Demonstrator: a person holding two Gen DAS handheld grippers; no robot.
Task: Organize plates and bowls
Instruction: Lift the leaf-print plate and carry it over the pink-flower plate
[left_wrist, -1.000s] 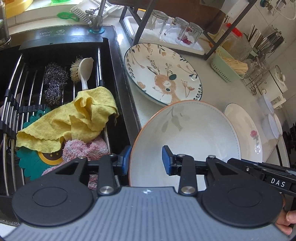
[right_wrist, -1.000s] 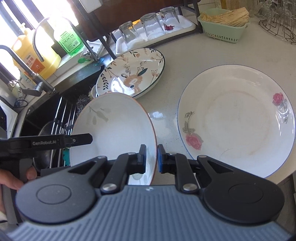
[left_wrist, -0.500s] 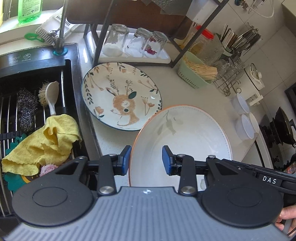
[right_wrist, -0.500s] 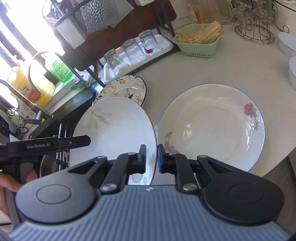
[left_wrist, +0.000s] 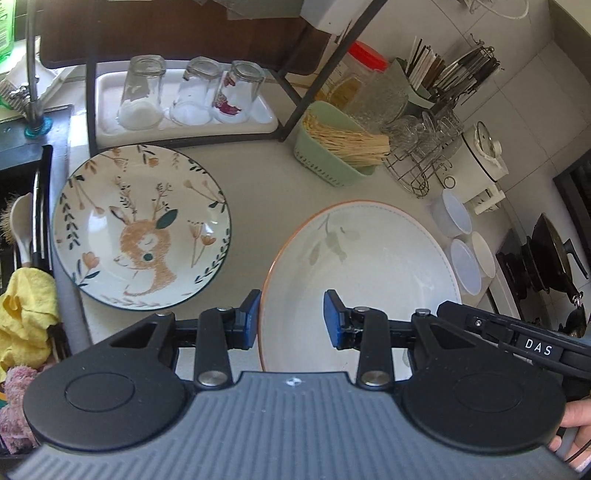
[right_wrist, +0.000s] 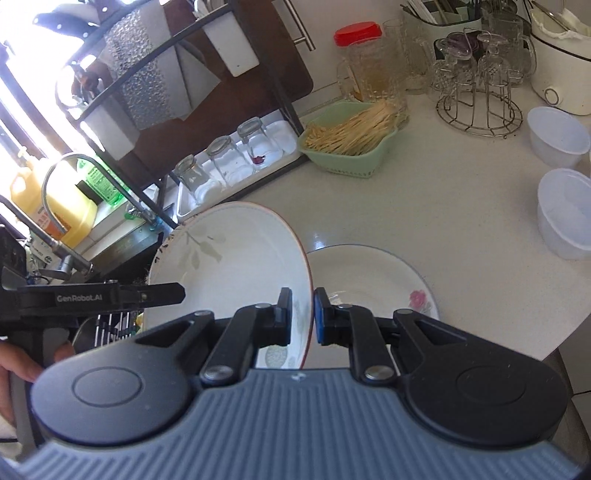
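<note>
A white deep plate with an orange rim (left_wrist: 362, 266) (right_wrist: 236, 266) hangs in the air over the counter, held from both sides. My left gripper (left_wrist: 291, 319) is shut on its near-left rim, one pad outside and one on the inner slope. My right gripper (right_wrist: 303, 319) is shut tight on the thin right rim. A rose-patterned plate (right_wrist: 376, 280) lies on the counter, partly under the held plate's right edge. The deer-patterned plate (left_wrist: 140, 229) rests on the counter to the left, beside the sink.
A white tray with three upturned glasses (left_wrist: 184, 96) sits under a black rack at the back. A green basket of sticks (left_wrist: 340, 151), a wire glass stand (left_wrist: 421, 162) and white plastic tubs (right_wrist: 565, 210) stand to the right. The sink with a yellow cloth (left_wrist: 26, 310) is at the left.
Both grippers have carried the orange-rimmed plate up and to the right, away from the sink. It now overlaps the rose plate, and the deer plate is fully uncovered.
</note>
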